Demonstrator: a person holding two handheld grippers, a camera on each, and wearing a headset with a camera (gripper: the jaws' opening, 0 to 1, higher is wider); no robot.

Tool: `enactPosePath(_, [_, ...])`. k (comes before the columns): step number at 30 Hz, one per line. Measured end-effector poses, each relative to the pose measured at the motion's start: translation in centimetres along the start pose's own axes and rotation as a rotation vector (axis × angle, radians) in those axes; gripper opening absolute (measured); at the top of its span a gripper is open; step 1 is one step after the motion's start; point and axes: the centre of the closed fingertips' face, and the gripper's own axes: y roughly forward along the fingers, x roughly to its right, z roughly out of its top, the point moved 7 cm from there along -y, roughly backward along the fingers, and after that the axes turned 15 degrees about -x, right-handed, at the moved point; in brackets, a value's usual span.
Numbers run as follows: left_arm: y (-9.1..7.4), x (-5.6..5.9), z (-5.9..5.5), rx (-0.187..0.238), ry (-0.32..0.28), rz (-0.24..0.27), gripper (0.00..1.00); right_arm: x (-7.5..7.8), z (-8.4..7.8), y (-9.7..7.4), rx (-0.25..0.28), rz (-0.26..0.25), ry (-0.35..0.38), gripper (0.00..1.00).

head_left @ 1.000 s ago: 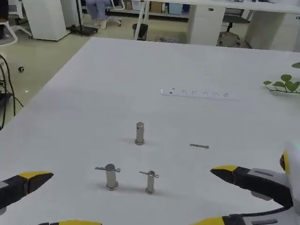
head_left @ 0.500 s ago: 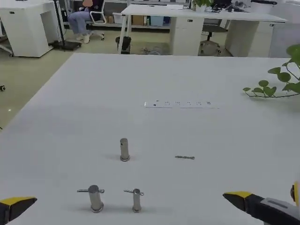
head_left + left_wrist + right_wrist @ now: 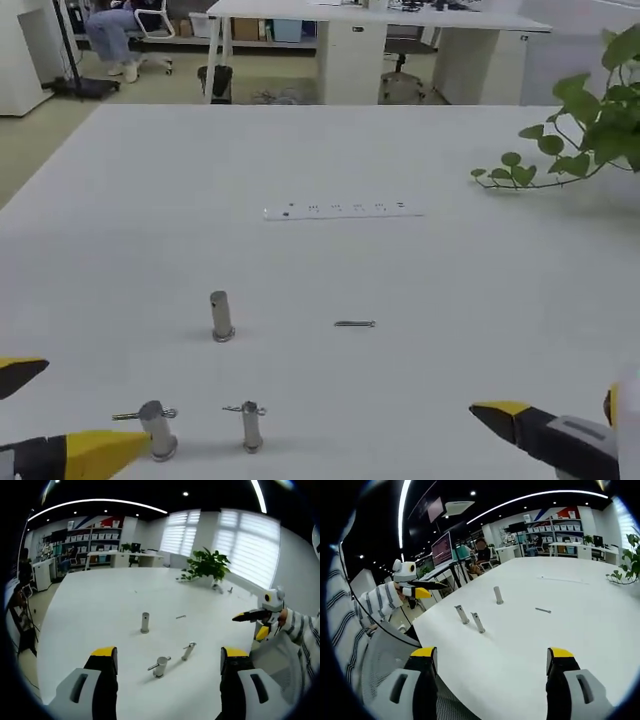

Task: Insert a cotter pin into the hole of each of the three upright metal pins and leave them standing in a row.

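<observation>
- Workbench (image 3: 420, 270): white top, far edge and left edge seen in the head view, with floor and other desks beyond. Broad bare surface on every side of the parts.
- Plant (image 3: 590, 110): at the far right edge, with one trailing stem lying on the tabletop, well apart from the pins.
- Left gripper (image 3: 169, 654): yellow-tipped jaws spread wide with nothing between them. In the head view its lower jaw tip sits just beside the near-left pin.
- Right gripper (image 3: 490, 656): jaws spread wide and holding nothing, low at the near right, well apart from all parts.
- Power strip (image 3: 342, 211): lies flat across mid-table, beyond the pins. Its markings are too small to read.
- Near-left pin (image 3: 155, 428) and near-right pin (image 3: 251, 424): upright, side by side, each with a cotter pin through its head.
- Bare pin (image 3: 221, 316): upright, farther back than the other two, nothing through its hole.
- Loose cotter pin (image 3: 354, 324): flat on the table, to the right of the bare pin, apart from it.
- Against 0.5 s ago: the head view has swung. Pins and loose cotter pin keep the same layout relative to one another.
</observation>
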Motion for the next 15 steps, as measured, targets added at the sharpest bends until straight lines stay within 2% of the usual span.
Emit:
enactPosePath(3, [0.8, -0.6, 0.9, 0.003, 0.014, 0.003, 0.81, -0.1, 0.0, 0.0, -0.003, -0.009, 0.004, 0.89])
enactPosePath(6, [1.7, -0.9, 1.5, -0.022, 0.042, 0.006, 0.81, -0.1, 0.0, 0.0, 0.004, -0.023, 0.018, 0.89])
enactPosePath(8, [2.2, -1.1, 1.9, -0.020, 0.056, 0.010, 0.79, 0.0, 0.1, 0.0, 0.009, -0.027, 0.029, 0.89])
enactPosePath(11, [3.3, -1.4, 2.6, -0.020, 0.061, -0.007, 0.76, 0.1, 0.4, -0.1, 0.008, -0.034, 0.031, 0.89])
enactPosePath(15, [5.0, -1.9, 3.1, -0.055, 0.087, -0.005, 0.75, 0.1, 0.7, -0.1, -0.003, -0.038, 0.020, 0.89])
